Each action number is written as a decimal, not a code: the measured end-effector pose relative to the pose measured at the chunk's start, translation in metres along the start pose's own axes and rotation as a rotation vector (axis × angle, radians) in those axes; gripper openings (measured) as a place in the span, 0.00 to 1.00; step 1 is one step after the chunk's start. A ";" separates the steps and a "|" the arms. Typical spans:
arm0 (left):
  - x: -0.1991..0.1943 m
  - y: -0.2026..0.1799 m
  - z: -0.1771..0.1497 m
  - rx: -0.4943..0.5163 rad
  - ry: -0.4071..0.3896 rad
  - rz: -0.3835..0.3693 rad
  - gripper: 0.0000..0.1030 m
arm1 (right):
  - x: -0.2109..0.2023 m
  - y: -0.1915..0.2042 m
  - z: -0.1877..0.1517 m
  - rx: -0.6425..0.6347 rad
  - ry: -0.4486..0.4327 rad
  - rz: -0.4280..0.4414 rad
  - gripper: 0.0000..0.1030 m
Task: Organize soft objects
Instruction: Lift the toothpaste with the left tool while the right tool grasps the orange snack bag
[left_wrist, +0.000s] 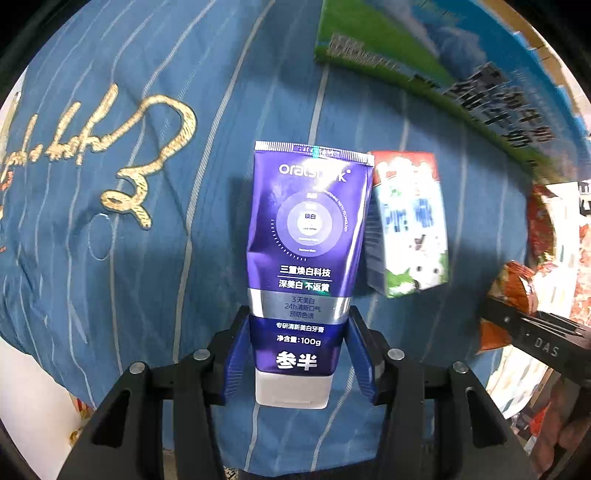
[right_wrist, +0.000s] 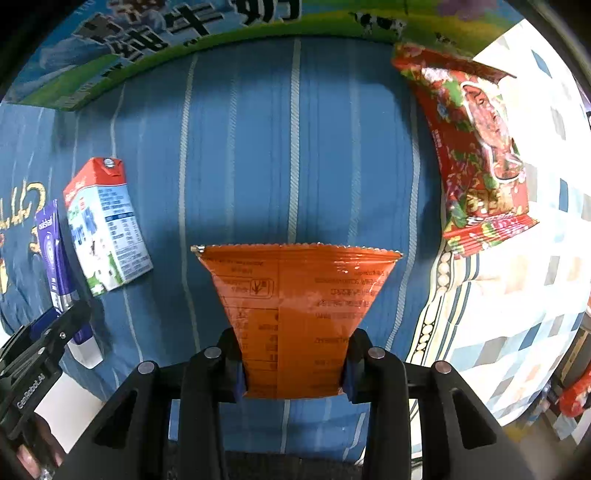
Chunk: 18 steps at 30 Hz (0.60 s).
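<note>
Left-wrist view shows my left gripper (left_wrist: 297, 360) pinching the toothpaste tube (left_wrist: 308, 236), my right gripper (right_wrist: 293, 363) pinching the orange packet (right_wrist: 299, 295); neither placed, milk carton (right_wrist: 105, 225) and red packet (right_wrist: 476, 155) probably pending.

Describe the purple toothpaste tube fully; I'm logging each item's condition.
The toothpaste tube is glossy purple plastic with a silver band, white flip cap and white lettering. Its crimped end points away, its cap toward the camera. The left gripper has its blue-padded fingers clamped near the cap, above the blue striped bedding.
</note>
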<state>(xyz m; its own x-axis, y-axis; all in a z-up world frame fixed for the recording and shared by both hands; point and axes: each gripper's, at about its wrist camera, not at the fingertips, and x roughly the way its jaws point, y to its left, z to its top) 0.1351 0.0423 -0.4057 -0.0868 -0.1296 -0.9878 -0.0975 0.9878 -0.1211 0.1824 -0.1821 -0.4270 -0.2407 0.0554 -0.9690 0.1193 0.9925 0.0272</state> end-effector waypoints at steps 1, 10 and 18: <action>-0.007 0.000 -0.002 0.003 -0.011 -0.001 0.45 | -0.007 -0.003 -0.008 -0.006 -0.008 0.002 0.38; -0.087 0.006 -0.028 0.033 -0.161 -0.007 0.45 | -0.072 -0.002 -0.030 -0.048 -0.133 0.057 0.38; -0.148 -0.034 0.003 0.123 -0.314 -0.014 0.45 | -0.158 -0.002 -0.038 -0.099 -0.288 0.103 0.38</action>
<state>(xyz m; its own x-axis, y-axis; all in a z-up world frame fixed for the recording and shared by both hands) 0.1543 0.0279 -0.2559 0.2248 -0.1290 -0.9658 0.0257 0.9916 -0.1265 0.1834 -0.1890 -0.2651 0.0517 0.1376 -0.9891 0.0308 0.9898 0.1393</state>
